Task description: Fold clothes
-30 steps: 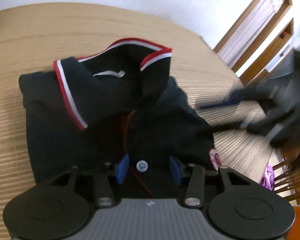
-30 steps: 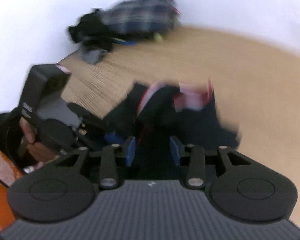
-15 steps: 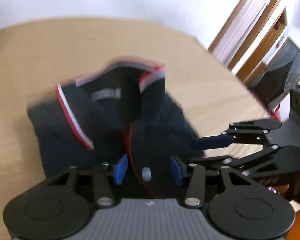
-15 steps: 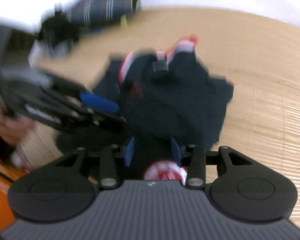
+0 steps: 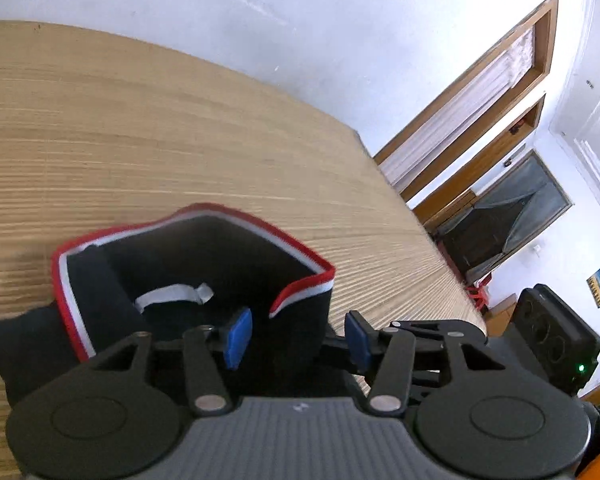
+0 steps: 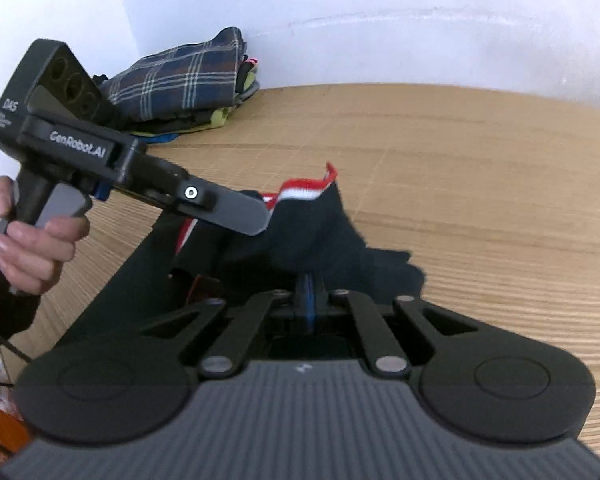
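1. Tongs on the right [image 6: 308, 300], low centre in their own view, have just snapped shut on dark cloth of the black polo shirt [image 6: 320, 236].
2. Left tongs [image 5: 296, 338] stand half open, having widened a little, straddling the red-and-white collar [image 5: 300, 286] without pressing it.
3. Shirt lies bunched on the table [image 5: 140, 132]; judged best: close left on the collar before lifting both evenly.

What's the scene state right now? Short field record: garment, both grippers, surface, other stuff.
garment: black polo shirt with red-and-white trimmed collar, bunched on the table
left gripper: open, blue pads either side of the collar's front edge, not pressing it
right gripper: jaws just closed, pads together on a fold of the shirt's black fabric
surface: wooden table
background: pile of clothes, plaid one on top, at the wall
person: hand on the left gripper's handle
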Motion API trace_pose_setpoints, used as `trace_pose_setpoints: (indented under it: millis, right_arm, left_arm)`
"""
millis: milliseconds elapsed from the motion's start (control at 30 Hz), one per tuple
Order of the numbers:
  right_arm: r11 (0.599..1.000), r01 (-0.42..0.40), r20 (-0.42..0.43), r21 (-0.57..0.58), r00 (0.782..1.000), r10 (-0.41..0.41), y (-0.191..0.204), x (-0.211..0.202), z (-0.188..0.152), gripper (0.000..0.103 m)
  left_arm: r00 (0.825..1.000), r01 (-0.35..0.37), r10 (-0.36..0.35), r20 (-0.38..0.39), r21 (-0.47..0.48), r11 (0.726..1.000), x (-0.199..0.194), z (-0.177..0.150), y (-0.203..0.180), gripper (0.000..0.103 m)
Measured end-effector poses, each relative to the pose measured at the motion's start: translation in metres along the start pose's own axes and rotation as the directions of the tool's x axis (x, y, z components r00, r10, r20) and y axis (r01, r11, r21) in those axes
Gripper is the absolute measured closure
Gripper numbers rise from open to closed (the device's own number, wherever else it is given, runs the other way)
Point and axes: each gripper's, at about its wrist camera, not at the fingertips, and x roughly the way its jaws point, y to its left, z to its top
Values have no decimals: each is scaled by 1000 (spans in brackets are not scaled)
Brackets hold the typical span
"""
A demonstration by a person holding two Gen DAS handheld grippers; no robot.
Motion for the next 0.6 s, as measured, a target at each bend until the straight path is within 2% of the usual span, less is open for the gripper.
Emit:
trace_pose_setpoints:
  millis: [100,167,233,400,433,467,500,600]
  right_arm:
    - [999,-45,1,9,999,45,-1,-1,-4,100]
    - [997,-77,-5,16,997,78,-3,0,-3,100]
    - [994,-110,-10,18,994,110,-3,6,-2,100]
    - [993,-118,-30,13,992,119,-2,10,-6,100]
    - [993,-117,-37,7,992,117,-2,11,-5,100]
    - [993,-114,-38,8,993,114,-2,11,-4,100]
    - [994,-111,-34,15,993,112,-3,10,-3,100]
    - [994,-105,-17,39,994,106,-7,7,0,99]
  left_arm:
    - [1000,-17,18,-7,27,999,0,-2,1,46]
    - [1000,-8,9,-13,41,999,3,-1,4,40]
    - [999,-1,2,-33,51,999,9,0,7,40]
    - [994,60,-55,-89,51,997,40,2,11,42]
    - [995,61,-57,-81,55,997,44,2,9,51]
    - [997,47,-43,-65,59,997,46,2,7,71]
    - [999,22,-19,-45,62,998,45,2,4,76]
    - [998,-52,50,26,80,995,28,1,-5,81]
